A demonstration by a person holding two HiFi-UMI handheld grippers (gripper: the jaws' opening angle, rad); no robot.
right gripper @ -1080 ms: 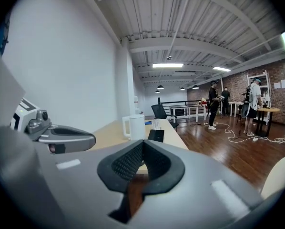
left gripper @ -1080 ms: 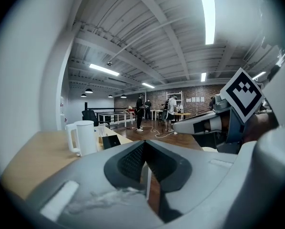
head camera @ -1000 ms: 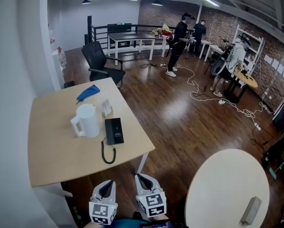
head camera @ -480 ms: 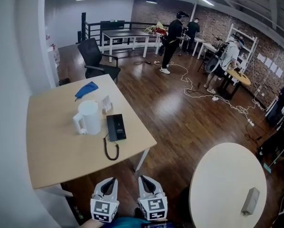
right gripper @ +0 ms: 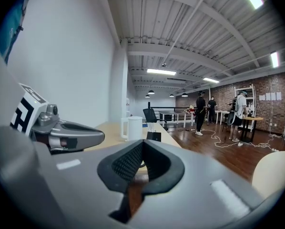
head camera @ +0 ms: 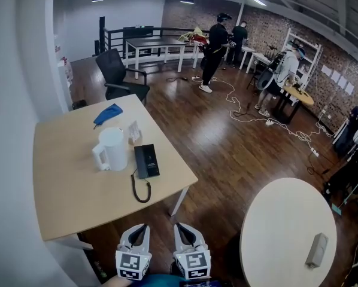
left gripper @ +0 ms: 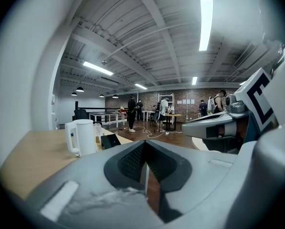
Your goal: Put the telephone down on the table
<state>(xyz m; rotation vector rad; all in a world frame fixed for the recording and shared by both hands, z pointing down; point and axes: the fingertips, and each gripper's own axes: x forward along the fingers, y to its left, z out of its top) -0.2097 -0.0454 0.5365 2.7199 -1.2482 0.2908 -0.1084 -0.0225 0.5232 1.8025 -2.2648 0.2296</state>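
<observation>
Your left gripper (head camera: 140,228) and right gripper (head camera: 179,226) sit side by side off the near edge of the tabletop (head camera: 65,190). Each has its jaws pressed together with nothing between them. The telephone (head camera: 146,161) lies flat on the tabletop, ahead of both jaws and well apart from them. Its cord (head camera: 138,191) curls on the side nearer the jaws. A white jug (head camera: 110,150) stands upright just left of the telephone. A blue object (head camera: 109,114) lies farther ahead.
</observation>
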